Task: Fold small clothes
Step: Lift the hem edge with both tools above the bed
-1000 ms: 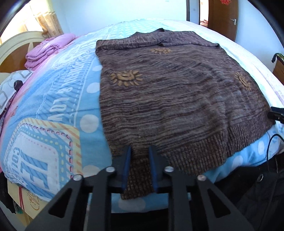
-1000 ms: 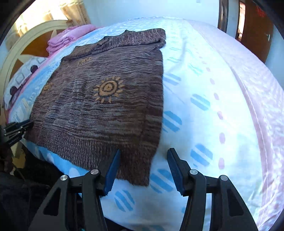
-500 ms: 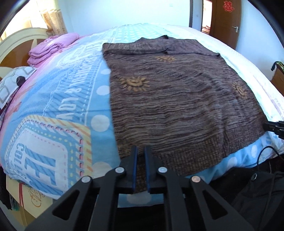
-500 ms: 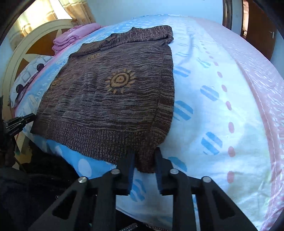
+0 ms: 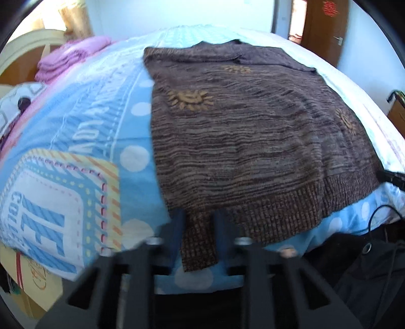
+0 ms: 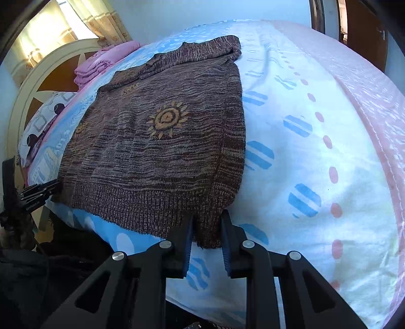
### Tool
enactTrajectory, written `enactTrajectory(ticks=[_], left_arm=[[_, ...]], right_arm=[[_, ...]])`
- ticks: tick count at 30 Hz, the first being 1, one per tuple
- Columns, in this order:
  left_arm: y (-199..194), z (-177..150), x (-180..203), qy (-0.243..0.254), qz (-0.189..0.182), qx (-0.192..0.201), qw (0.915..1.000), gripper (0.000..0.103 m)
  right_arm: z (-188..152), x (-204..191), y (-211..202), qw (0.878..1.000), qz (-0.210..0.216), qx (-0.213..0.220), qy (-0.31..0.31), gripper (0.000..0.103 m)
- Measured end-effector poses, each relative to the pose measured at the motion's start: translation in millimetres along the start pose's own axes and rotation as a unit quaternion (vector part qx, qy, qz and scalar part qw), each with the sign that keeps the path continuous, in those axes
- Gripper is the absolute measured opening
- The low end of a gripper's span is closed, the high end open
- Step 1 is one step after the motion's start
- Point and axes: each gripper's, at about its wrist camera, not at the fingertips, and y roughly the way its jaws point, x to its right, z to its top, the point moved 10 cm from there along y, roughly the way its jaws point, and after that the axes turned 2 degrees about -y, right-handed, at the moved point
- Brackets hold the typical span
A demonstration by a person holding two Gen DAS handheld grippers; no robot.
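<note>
A: While the sweater (image 5: pixel 243 141) lies flat on the bed (image 5: pixel 83 141), where is each hand-held gripper?

B: Left hand-held gripper (image 5: pixel 200 222) pinches its left hem corner; right hand-held gripper (image 6: pixel 207 235) pinches the right corner.

A: View differences?

B: Left view alone shows a door (image 5: pixel 321 25); right view alone shows curtains (image 6: pixel 101 20).

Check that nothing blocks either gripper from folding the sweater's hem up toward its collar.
Nothing visible does. The left gripper and right gripper have their jaws around the hem corners of the brown sweater, and its top lies bare up to the collar.
</note>
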Motion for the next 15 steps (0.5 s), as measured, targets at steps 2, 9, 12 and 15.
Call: enactTrajectory(ticks=[2, 9, 12, 15], left_arm=[[-10, 3, 1, 0.005, -0.001, 0.012, 0.9999, 0.008], [-76, 20, -5, 0.020, -0.019, 0.087, 0.9959, 0.008], [-68, 10, -3, 0.024, -0.022, 0.071, 0.9970, 0.007], [-55, 0, -6, 0.019, -0.028, 0.046, 0.9984, 0.007]], right_arm=[[7, -6, -14, 0.999, 0.028, 0.017, 0.006, 0.006], [6, -14, -69, 0.994, 0.082, 0.065, -0.001, 0.006], [-7, -9, -45, 0.997, 0.068, 0.032, 0.007, 0.006], [-8, -11, -40, 0.997, 0.072, 0.025, 0.003, 0.006]])
